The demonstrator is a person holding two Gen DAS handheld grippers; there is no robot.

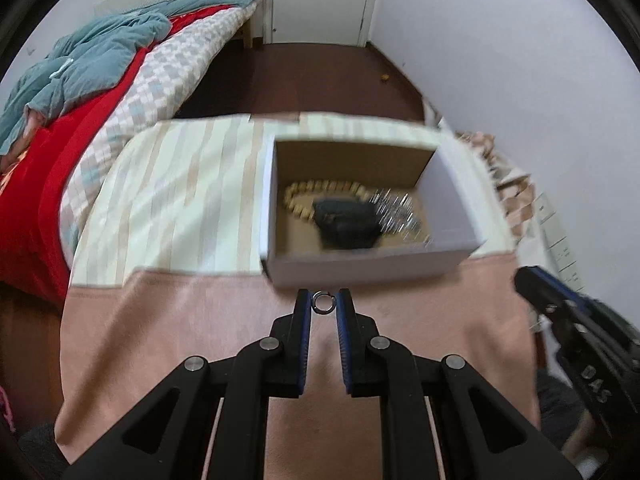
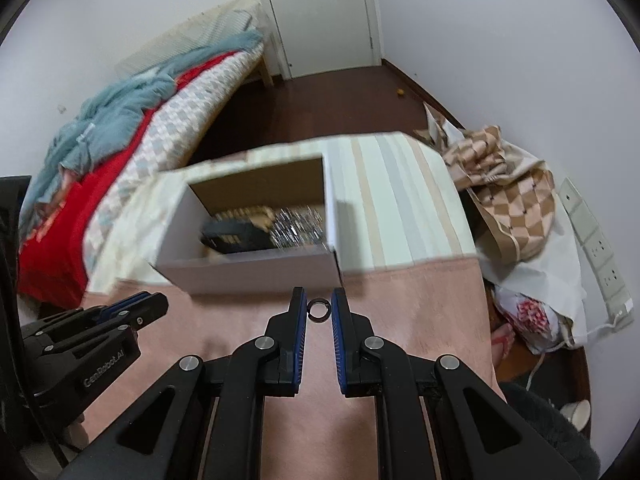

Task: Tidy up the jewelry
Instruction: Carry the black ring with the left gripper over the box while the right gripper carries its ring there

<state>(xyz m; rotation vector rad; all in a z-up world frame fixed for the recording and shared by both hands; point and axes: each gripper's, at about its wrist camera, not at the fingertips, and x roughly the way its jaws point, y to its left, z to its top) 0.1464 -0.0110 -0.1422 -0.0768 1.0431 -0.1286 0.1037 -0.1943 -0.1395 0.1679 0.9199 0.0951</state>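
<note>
A small metal ring (image 1: pixel 322 303) is pinched between the tips of my left gripper (image 1: pixel 322 302), just in front of the near wall of an open white cardboard box (image 1: pixel 372 270). Another small dark ring (image 2: pixel 319 311) is held between the tips of my right gripper (image 2: pixel 319 309), near the same box (image 2: pixel 248 276). Inside the box lie a beaded bracelet (image 1: pixel 298 196), a black item (image 1: pixel 346 220) and a silvery sparkly piece (image 1: pixel 396 210). The right gripper shows at the right edge of the left wrist view (image 1: pixel 560 312); the left gripper shows at the left of the right wrist view (image 2: pixel 120 316).
The box stands on a table with a pink cloth (image 1: pixel 200 320) and a striped cloth (image 1: pixel 180 184). A bed with red and teal bedding (image 1: pixel 80 80) lies to the left. Bags (image 2: pixel 512 200) and a wall socket strip (image 2: pixel 592 232) are at the right. A door (image 2: pixel 320 12) is behind.
</note>
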